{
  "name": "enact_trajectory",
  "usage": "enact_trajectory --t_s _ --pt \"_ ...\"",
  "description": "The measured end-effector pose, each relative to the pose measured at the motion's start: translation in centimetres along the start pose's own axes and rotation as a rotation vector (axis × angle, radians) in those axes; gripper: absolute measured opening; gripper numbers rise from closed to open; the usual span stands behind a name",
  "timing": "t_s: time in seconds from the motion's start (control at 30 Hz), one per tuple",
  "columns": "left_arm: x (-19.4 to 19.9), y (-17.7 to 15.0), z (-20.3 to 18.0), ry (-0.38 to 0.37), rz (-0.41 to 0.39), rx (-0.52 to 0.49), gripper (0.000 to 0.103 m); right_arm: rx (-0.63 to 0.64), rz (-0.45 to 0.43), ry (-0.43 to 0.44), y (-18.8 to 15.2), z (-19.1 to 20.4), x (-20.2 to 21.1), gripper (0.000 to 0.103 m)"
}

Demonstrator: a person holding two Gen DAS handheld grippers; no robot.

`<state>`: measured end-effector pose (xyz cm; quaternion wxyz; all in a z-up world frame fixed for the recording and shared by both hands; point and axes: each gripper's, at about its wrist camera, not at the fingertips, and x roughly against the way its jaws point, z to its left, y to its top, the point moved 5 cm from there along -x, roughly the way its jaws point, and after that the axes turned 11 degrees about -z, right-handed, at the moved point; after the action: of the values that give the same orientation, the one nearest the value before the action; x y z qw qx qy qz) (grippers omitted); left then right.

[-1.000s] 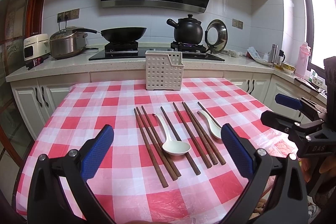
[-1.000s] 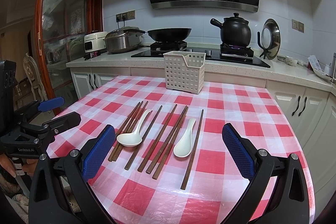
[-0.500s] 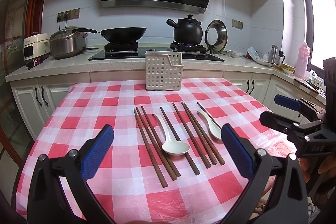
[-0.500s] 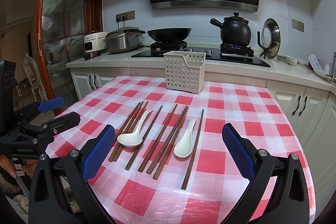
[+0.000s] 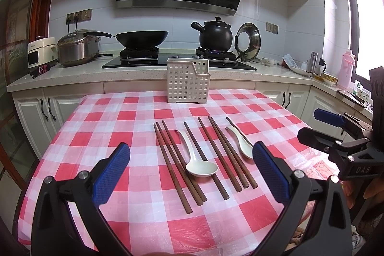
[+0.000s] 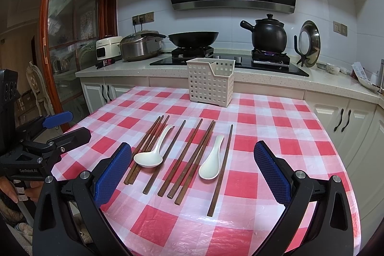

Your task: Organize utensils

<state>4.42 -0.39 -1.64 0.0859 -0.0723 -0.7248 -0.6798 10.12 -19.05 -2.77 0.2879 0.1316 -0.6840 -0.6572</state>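
Several brown chopsticks (image 5: 171,164) (image 6: 183,157) lie side by side on the red-checked tablecloth (image 5: 100,136) (image 6: 288,160). Two white spoons rest among them: a larger spoon (image 5: 199,166) (image 6: 150,156) and a smaller spoon (image 5: 241,144) (image 6: 211,163). A white perforated utensil basket (image 5: 188,80) (image 6: 211,83) stands upright at the table's far edge. My left gripper (image 5: 190,173) (image 6: 64,126) hovers open near the table's front edge, nothing between its blue pads. My right gripper (image 6: 192,170) (image 5: 319,126) is open too, held just off the table's right side.
Behind the table runs a counter with a hob, a black wok (image 5: 141,38), a black clay pot (image 5: 216,34), a pot lid on a stand (image 5: 248,41) and a rice cooker (image 5: 78,48). White cabinets (image 6: 343,119) flank the table. A hand (image 6: 9,188) grips the left tool.
Almost nothing differs: the view drifts very slightly and both grippers stay open in the same places above the near edge of the table.
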Motion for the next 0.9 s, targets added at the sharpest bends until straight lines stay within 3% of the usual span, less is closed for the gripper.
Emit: enact_trajectory --t_s 0.9 --pt "-0.19 -0.83 0.53 -0.001 0.026 0.032 0.099 -0.020 0.024 -0.014 -0.89 -0.53 -0.74 0.096"
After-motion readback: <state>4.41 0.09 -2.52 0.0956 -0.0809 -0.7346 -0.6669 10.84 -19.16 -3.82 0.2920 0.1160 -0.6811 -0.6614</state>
